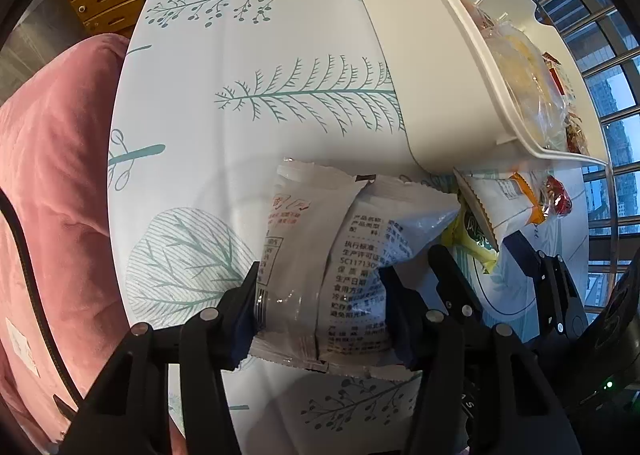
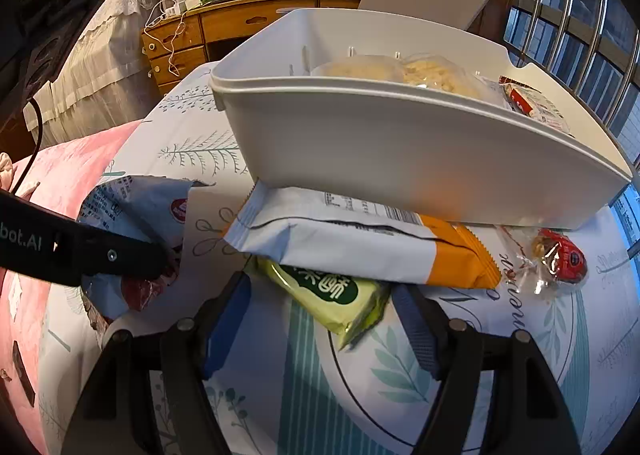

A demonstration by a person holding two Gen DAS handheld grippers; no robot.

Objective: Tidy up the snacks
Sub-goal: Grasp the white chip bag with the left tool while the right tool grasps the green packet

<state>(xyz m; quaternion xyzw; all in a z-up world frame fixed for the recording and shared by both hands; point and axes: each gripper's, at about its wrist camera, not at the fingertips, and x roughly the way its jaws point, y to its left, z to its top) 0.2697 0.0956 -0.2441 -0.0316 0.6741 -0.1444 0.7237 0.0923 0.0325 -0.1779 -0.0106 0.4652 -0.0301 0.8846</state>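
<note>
Several snacks already lie in the white bin (image 2: 400, 159): a clear bag of pale biscuits (image 2: 404, 73) and a red-and-white packet (image 2: 532, 101) at its right end, so I judge the sorting partly done. My left gripper (image 1: 324, 311) has its jaws pressed in on a white snack packet (image 1: 320, 267), printed side up, held over the leaf-print tablecloth (image 1: 260, 67) just beside the bin's near wall; I think this one goes in next. My right gripper (image 2: 320, 319) stands wide open and holds nothing, hanging just short of a green packet (image 2: 332, 291) that lies on the cloth.

Left to do, as far as I can see: the green packet, the white-and-orange packet (image 2: 360, 243) lying on top of it with its far edge tucked under the bin, and a small red wrapped sweet (image 2: 560, 259) to the right, apart from both. I'd guess at least four pieces remain out, counting the one in hand.

Beyond the table, a pink cushion (image 1: 52, 183) sits at the left edge and a wooden drawer unit (image 2: 180, 47) stands behind
</note>
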